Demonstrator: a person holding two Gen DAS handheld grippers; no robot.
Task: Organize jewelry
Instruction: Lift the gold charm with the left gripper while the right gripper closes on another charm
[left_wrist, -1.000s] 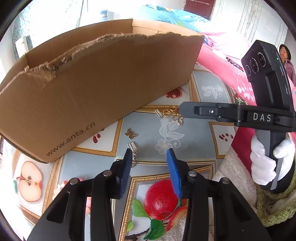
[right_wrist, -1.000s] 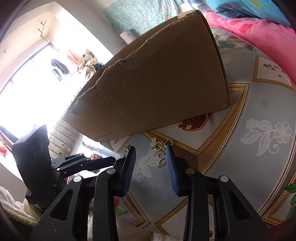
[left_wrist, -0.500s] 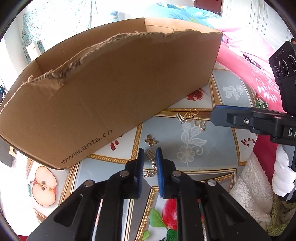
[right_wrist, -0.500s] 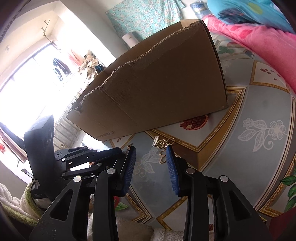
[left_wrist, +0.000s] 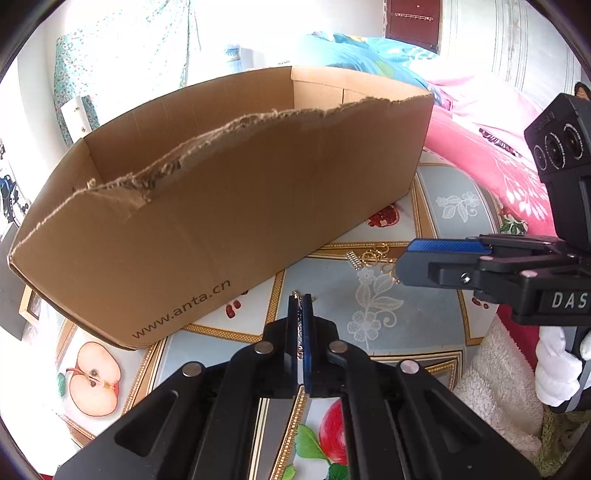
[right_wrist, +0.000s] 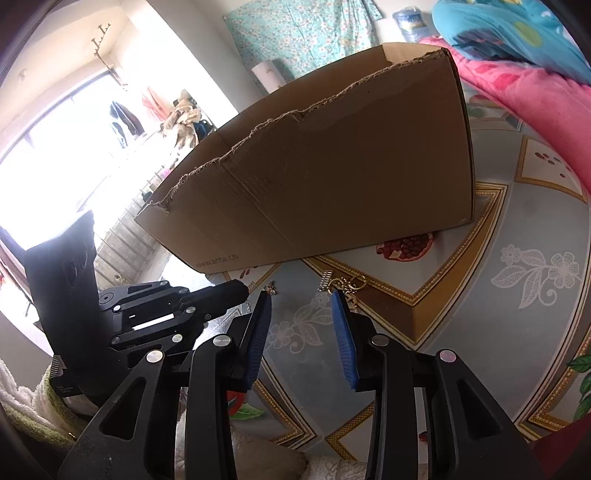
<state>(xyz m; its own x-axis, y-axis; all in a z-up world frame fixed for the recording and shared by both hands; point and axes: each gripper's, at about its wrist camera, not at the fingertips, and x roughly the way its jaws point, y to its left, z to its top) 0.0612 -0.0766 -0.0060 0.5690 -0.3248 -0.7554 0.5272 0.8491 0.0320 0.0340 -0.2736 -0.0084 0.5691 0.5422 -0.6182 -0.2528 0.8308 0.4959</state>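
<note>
My left gripper is shut on a small silver chain piece that shows as a thin line between the blue pads, low over the patterned tablecloth. In the right wrist view its black tip sits just left of a gold butterfly charm. A tangle of gold jewelry and a silver spring-like piece lie near the cardboard box. My right gripper stands open just short of that tangle, with nothing between its pads.
The torn-edged open box fills the far side of the table. A pink blanket lies at the right. A white towel and a white-gloved hand are at the near right.
The left jaws came together onto the silver chain piece on the cloth, and the left gripper tipped a little. The right gripper stayed open in the same place.
</note>
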